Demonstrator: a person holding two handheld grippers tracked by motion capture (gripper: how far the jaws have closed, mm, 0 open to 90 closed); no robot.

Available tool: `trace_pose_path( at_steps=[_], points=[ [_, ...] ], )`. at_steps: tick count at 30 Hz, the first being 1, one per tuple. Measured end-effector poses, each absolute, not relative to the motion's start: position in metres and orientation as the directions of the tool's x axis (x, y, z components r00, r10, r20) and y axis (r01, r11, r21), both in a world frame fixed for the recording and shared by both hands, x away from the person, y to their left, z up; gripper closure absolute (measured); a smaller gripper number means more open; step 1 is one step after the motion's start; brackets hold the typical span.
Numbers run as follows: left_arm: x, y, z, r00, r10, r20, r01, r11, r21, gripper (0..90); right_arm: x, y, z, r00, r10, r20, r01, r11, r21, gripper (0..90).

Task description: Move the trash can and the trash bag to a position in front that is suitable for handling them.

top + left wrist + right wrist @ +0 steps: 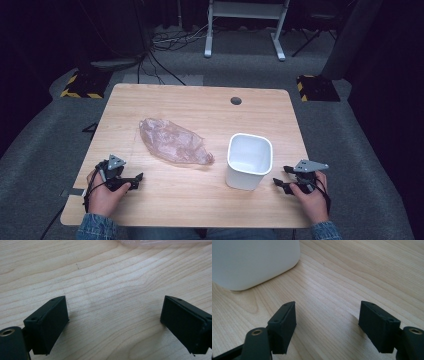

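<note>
From above, the left tongs (134, 181) and right tongs (281, 181) rest on the worktop (200, 107), flanking a crumpled plastic bag (174, 141) and white tub (249, 161). Left gripper view: jaws spread wide over bare wood, gripping nothing, bag (160, 242) ahead. Right gripper view: jaws released, empty, tub (254, 262) just beyond.

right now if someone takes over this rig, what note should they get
Left claw: open, nothing between the jaws, low over the near left of the table.
Right claw: open, nothing between the jaws, low at the near right, just beside the white bin but not touching it.
Thin pinkish plastic bag: lying crumpled flat on the wood at mid table, left of the bin, apart from it and untouched.
Bin: upright, looks bare inside.
Done: nothing yet by the look of it.
Left: probably pick up the bag and get it to the bin.
</note>
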State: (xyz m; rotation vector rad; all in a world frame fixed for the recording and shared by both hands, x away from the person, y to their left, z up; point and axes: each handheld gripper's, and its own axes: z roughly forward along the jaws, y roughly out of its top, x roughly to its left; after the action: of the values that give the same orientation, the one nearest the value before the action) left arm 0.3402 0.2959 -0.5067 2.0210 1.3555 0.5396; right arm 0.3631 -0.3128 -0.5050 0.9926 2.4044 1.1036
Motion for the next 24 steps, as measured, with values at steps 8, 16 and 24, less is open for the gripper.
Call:
trace_pose_path(
  at_steps=[8, 16, 24],
  points=[
    [0.339, 0.292, -0.498, 0.382, 0.922, -0.067, 0.641, -0.211, 0.738, 23.2, 0.366, -0.313, -0.504, -0.647, 0.761, 0.045, 0.509, 0.387, 0.769, 21.3],
    [0.343, 0.256, -0.467, 0.454, 0.889, -0.066, 0.576, -0.236, 0.783, 29.5, 0.368, -0.305, -0.475, -0.669, 0.739, 0.078, 0.456, 0.326, 0.828, 24.6],
    [0.356, 0.215, -0.45, 0.524, 0.85, -0.052, 0.516, -0.269, 0.813, 29.2, 0.393, -0.3, -0.469, -0.635, 0.763, 0.118, 0.449, 0.24, 0.861, 28.5]
  ],
)
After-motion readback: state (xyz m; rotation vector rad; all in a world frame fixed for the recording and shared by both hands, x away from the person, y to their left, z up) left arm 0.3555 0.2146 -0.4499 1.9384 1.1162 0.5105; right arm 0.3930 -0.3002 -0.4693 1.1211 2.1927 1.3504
